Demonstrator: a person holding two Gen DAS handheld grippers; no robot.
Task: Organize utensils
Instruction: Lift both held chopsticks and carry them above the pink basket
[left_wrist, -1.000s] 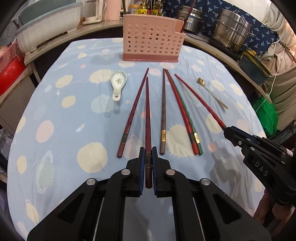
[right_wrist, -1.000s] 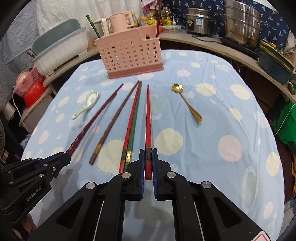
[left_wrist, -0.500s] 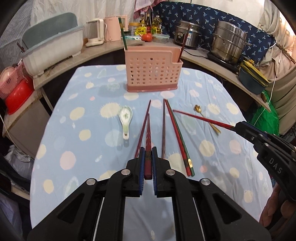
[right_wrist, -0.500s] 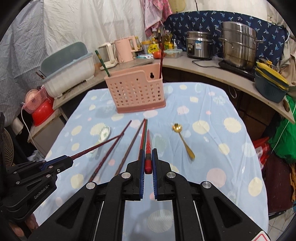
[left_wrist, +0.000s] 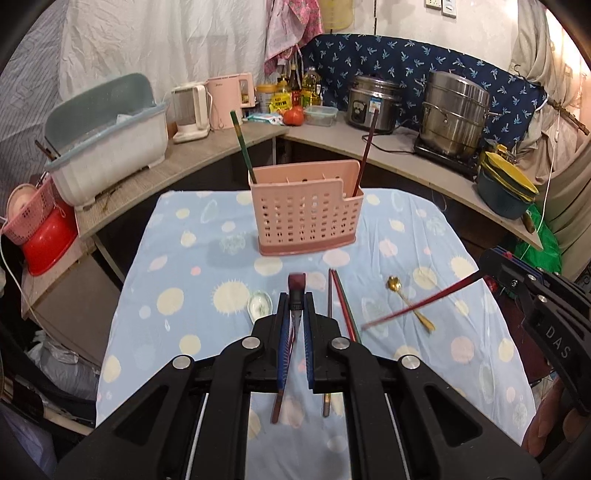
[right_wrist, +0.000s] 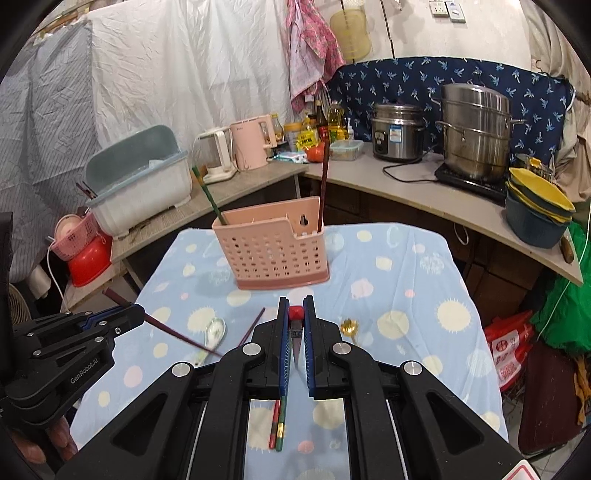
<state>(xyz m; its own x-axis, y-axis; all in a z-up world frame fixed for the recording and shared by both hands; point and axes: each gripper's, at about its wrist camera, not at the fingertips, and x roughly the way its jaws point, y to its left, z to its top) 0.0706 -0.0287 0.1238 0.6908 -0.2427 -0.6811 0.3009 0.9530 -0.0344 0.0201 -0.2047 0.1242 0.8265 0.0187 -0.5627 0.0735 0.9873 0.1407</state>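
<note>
The left gripper (left_wrist: 296, 325) and right gripper (right_wrist: 296, 332) were each clenched on a chopstick's thick end: a dark red chopstick (left_wrist: 296, 282) at frame centre, a bright red chopstick (right_wrist: 296, 314) likewise. Both looked stiff, light, slick-lacquered and tapered. The perforated pink basket (right_wrist: 273, 254) stood beyond, upper centre.

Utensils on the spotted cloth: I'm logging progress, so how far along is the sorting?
Done: two chopsticks, a green one and a dark red one, stand in the pink holder.
In hand: the left gripper clamps a dark red chopstick; the right gripper clamps a red chopstick.
Left: several chopsticks, the ceramic spoon and the gold spoon lie on the table.
</note>
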